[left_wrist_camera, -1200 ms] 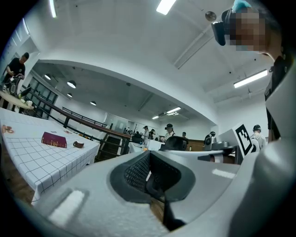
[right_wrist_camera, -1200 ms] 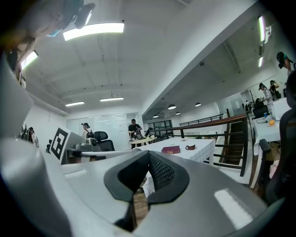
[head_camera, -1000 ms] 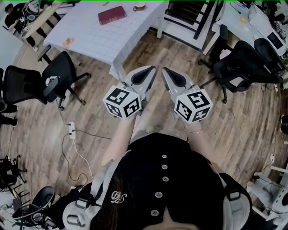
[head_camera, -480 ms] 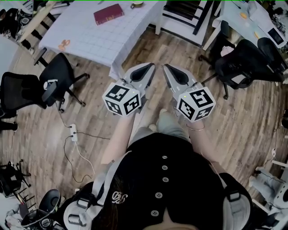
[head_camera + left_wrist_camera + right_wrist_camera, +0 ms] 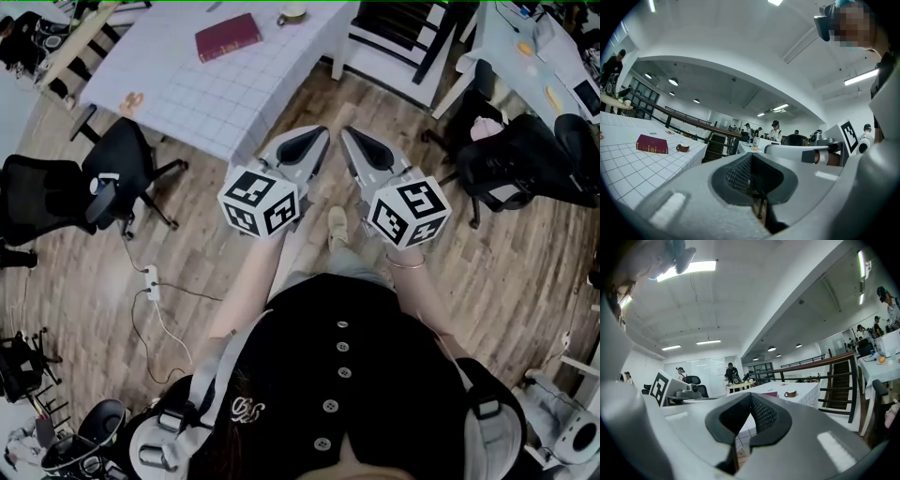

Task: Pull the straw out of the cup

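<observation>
A small brown cup (image 5: 292, 13) stands on the white checked table (image 5: 187, 89) at the far top of the head view; it also shows as the cup (image 5: 683, 147) in the left gripper view and the cup (image 5: 790, 393) in the right gripper view. No straw can be made out at this distance. My left gripper (image 5: 317, 134) and right gripper (image 5: 350, 137) are held side by side, level, over the wooden floor, short of the table's near corner. Both have their jaws shut, with nothing between them.
A dark red book (image 5: 228, 37) lies on the table left of the cup. Black office chairs (image 5: 122, 164) stand at the left and another chair (image 5: 511, 159) at the right. A power strip with its cable (image 5: 150, 278) lies on the floor. Stairs (image 5: 394, 28) rise beyond the table.
The person has stepped forward, and both grippers have advanced together toward the table's corner. A shoe now shows below the grippers. The jaws have stayed shut.
</observation>
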`<control>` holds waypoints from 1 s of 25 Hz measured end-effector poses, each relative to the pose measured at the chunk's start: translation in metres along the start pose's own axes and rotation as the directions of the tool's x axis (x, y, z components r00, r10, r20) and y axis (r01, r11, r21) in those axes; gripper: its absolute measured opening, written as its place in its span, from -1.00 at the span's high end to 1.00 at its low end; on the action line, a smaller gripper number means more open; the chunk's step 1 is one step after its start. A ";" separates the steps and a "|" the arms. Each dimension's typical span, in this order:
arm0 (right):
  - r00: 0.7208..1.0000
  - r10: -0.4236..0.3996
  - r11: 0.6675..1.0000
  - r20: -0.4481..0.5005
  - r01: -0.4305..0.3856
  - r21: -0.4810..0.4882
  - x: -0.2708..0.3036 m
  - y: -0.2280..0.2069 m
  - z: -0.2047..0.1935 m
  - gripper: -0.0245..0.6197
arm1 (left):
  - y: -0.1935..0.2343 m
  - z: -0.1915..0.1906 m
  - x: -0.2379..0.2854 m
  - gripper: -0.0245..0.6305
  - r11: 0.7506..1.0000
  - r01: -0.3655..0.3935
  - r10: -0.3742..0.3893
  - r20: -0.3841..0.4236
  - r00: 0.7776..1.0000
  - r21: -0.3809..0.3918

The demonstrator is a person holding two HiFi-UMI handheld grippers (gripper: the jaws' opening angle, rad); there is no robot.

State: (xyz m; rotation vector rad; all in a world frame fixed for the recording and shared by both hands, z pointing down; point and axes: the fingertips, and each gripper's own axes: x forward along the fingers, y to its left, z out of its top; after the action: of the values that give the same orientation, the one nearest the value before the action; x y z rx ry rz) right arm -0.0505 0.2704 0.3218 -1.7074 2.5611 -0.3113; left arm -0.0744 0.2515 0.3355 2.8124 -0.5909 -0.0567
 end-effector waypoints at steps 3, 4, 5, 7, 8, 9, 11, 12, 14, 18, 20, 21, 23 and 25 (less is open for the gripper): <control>1.000 0.027 1.000 0.001 -0.027 0.001 0.027 -0.024 0.011 0.92 | 0.022 0.013 0.028 0.94 1.000 -0.017 0.017 0.007 1.000 0.006; 0.999 0.035 0.999 0.000 -0.035 0.000 0.035 -0.033 0.015 0.92 | 0.030 0.018 0.037 0.94 1.000 -0.024 0.024 0.010 1.000 0.009; 0.999 0.043 0.999 -0.001 -0.043 -0.002 0.044 -0.041 0.019 0.92 | 0.037 0.023 0.046 0.94 0.999 -0.032 0.032 0.012 0.999 0.012; 0.998 0.058 0.998 -0.001 -0.058 -0.006 0.059 -0.057 0.028 0.92 | 0.052 0.031 0.063 0.94 0.999 -0.050 0.049 0.018 0.999 0.014; 0.998 0.063 0.998 0.000 -0.063 -0.006 0.066 -0.065 0.032 0.92 | 0.058 0.034 0.071 0.94 0.998 -0.056 0.055 0.021 0.998 0.014; 0.998 0.067 0.998 0.000 -0.067 -0.006 0.073 -0.074 0.035 0.92 | 0.063 0.037 0.080 0.94 0.998 -0.059 0.058 0.022 0.998 0.014; 0.997 0.076 0.997 -0.006 -0.076 -0.005 0.085 -0.090 0.039 0.92 | 0.073 0.041 0.097 0.94 0.998 -0.058 0.058 0.023 0.998 0.011; 0.997 0.081 0.997 -0.011 -0.081 -0.005 0.091 -0.098 0.039 0.92 | 0.079 0.042 0.105 0.94 0.998 -0.060 0.060 0.023 0.998 0.007; 0.995 0.094 0.996 -0.024 -0.094 -0.003 0.101 -0.112 0.038 0.92 | 0.090 0.043 0.119 0.94 0.997 -0.073 0.073 0.026 0.997 -0.002; 0.993 0.111 0.994 -0.043 -0.111 0.000 0.117 -0.138 0.037 0.92 | 0.106 0.043 0.143 0.94 0.995 -0.096 0.097 0.032 0.995 -0.014; 0.993 0.112 0.994 -0.048 -0.112 0.009 0.124 -0.151 0.038 0.92 | 0.112 0.042 0.154 0.94 0.994 -0.104 0.105 0.031 0.994 -0.019; 0.993 0.112 0.994 -0.048 -0.111 0.014 0.127 -0.156 0.038 0.92 | 0.114 0.042 0.158 0.94 0.994 -0.107 0.107 0.027 0.994 -0.020; 0.992 0.116 0.993 -0.048 -0.115 0.019 0.131 -0.163 0.039 0.92 | 0.118 0.040 0.165 0.94 0.994 -0.110 0.110 0.018 0.994 -0.019; 0.991 0.124 0.992 -0.047 -0.123 0.018 0.136 -0.165 0.039 0.92 | 0.123 0.039 0.170 0.94 0.994 -0.110 0.111 0.009 0.994 -0.018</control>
State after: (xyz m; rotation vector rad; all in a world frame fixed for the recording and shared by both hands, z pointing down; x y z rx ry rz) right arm 0.0522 0.0793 0.3251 -1.5464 2.6760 -0.3686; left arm 0.0301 0.0655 0.3335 2.7583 -0.7436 -0.0545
